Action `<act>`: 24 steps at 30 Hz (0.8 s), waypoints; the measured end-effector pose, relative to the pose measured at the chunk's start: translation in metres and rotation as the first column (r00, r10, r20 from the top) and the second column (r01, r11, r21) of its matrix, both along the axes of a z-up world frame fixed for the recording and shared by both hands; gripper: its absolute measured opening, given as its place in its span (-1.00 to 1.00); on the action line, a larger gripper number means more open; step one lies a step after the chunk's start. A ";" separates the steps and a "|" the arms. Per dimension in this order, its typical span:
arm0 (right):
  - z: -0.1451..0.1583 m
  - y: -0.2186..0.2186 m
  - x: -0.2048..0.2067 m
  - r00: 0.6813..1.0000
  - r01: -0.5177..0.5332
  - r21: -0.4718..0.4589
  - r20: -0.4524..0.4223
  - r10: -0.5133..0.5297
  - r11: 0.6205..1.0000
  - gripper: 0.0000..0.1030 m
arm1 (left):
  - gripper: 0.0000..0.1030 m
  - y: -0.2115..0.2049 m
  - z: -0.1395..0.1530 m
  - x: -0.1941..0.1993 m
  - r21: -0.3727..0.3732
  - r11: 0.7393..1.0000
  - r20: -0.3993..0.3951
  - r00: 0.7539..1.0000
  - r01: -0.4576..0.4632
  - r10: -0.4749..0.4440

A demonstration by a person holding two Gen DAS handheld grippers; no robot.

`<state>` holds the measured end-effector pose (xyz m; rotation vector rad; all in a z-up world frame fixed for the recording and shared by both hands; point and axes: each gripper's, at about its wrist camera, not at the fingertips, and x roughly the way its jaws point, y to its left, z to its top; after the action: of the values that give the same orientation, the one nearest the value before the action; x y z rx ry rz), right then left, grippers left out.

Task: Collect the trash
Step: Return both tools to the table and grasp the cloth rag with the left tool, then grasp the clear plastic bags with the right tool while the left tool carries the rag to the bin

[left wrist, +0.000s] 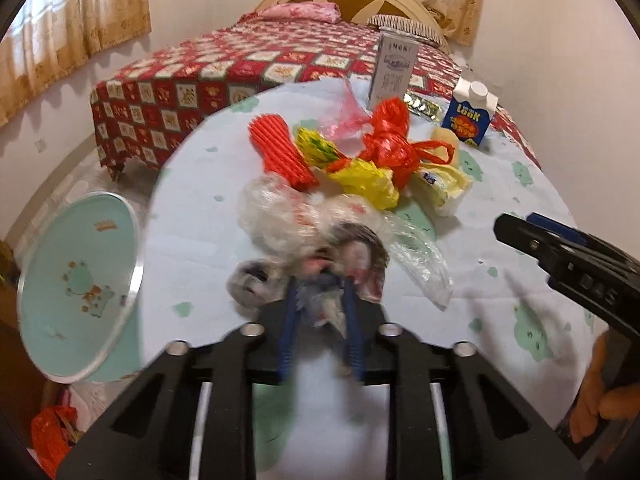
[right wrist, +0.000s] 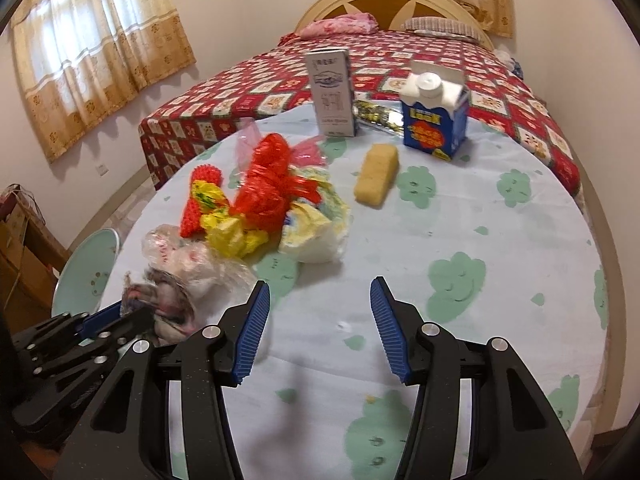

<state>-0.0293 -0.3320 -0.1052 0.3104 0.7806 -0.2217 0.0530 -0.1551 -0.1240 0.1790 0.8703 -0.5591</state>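
At the table's (right wrist: 460, 220) near left edge, the left gripper (left wrist: 322, 280) is clamping a crumpled grey wrapper (left wrist: 360, 258), with the trash heap (right wrist: 264, 200) lying just beyond. Right gripper (right wrist: 320, 300) is hovering, jaws apart, holding nothing.

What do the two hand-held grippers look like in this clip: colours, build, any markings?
Both match: the left hand-held gripper and right hand-held gripper have matte black angular frames with slotted cutouts, silver round pivot bolts and blue ribbed finger pads. The right one's body carries embossed characters, too blurred to read.
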 end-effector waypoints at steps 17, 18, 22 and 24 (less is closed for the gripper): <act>0.004 0.008 0.009 1.000 0.004 -0.016 -0.015 -0.005 1.000 0.03 | 0.10 -0.021 -0.027 0.024 0.008 0.999 -0.072 0.996 -0.045 0.045; 0.002 0.005 0.008 1.000 0.008 -0.013 -0.016 -0.008 1.000 0.03 | -0.10 -0.024 -0.033 0.025 0.013 0.999 -0.080 0.996 -0.041 0.042; -0.002 0.006 0.010 1.000 -0.005 0.004 -0.021 0.005 1.000 0.03 | -0.34 -0.018 -0.030 0.021 -0.003 1.000 -0.076 0.997 -0.018 0.018; -0.004 0.011 0.014 1.000 -0.023 0.020 -0.020 0.023 1.000 0.03 | -0.35 -0.006 -0.021 0.017 -0.003 1.000 -0.052 0.998 -0.022 0.022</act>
<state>-0.0150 -0.3207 -0.1089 0.3182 0.8061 -0.1958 0.0703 -0.1611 -0.1454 0.1516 0.9207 -0.5466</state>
